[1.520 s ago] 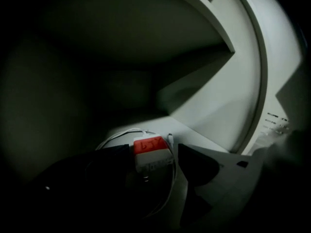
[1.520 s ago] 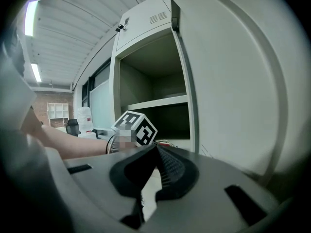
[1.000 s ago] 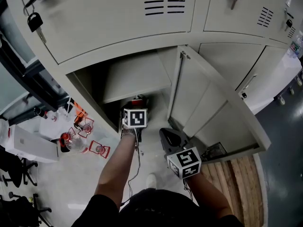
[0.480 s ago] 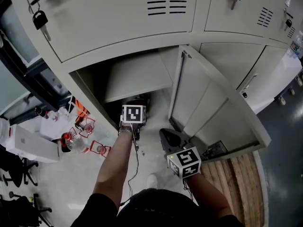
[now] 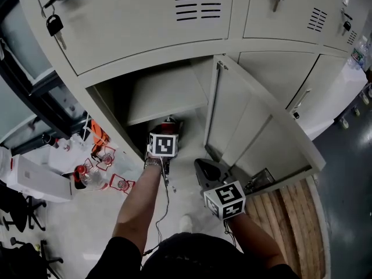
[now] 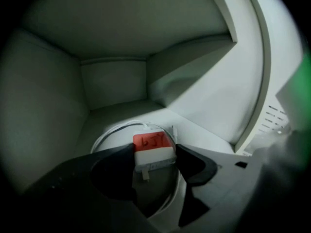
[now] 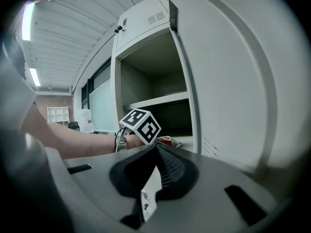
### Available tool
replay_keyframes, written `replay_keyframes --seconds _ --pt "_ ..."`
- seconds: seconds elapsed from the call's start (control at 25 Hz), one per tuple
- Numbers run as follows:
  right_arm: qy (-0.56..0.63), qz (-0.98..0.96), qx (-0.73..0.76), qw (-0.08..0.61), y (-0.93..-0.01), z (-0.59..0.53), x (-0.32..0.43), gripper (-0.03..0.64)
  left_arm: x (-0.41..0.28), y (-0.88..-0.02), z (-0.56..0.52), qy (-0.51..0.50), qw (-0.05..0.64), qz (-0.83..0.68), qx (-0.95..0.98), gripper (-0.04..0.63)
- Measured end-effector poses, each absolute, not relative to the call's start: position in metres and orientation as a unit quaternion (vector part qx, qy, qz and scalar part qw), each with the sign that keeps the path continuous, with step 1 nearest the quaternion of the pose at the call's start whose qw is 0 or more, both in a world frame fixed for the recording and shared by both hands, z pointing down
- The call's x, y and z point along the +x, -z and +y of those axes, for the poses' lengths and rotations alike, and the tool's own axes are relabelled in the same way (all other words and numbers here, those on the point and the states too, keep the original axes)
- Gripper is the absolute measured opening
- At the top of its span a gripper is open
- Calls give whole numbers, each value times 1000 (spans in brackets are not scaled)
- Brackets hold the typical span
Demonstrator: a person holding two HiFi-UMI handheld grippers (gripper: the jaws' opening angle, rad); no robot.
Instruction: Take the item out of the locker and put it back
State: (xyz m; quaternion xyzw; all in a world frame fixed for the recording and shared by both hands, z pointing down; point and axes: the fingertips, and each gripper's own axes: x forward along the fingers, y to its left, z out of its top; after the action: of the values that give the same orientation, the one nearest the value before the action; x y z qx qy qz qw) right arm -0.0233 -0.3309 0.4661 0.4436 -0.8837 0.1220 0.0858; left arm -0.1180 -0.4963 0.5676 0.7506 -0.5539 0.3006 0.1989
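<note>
In the grey metal locker, my left claw, jaws just closing, pinches the likely light, rigid red-labelled white charger block across its flat sides, not its floppy white cable.

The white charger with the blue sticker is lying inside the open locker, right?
Not quite. The sticker is red, not blue. The left gripper view shows the white charger with the red sticker lying inside the open locker.

I find the charger lying on the floor of the open locker, inside the loop of its cable and under the shelf. The door stands swung out on the right. A padlock hangs above left.
</note>
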Motion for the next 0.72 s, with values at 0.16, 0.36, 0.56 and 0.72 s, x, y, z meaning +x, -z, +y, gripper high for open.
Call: replay_keyframes --seconds 0.16,0.36,0.56,0.72 --pt "-121 -883 445 86 -465 -325 -19 -3 -118 -557 -492 -280 169 -568 755 268" --pt "-123 -884 443 83 -466 -315 -14 -3 -117 -552 -478 -274 150 -577 755 268" --pt "-118 -887 439 83 -466 -301 -9 -3 -110 -539 -458 -262 132 -580 760 268" --pt "-112 -890 433 82 -464 -286 -4 -3 -104 -529 -436 -248 129 -584 762 268"
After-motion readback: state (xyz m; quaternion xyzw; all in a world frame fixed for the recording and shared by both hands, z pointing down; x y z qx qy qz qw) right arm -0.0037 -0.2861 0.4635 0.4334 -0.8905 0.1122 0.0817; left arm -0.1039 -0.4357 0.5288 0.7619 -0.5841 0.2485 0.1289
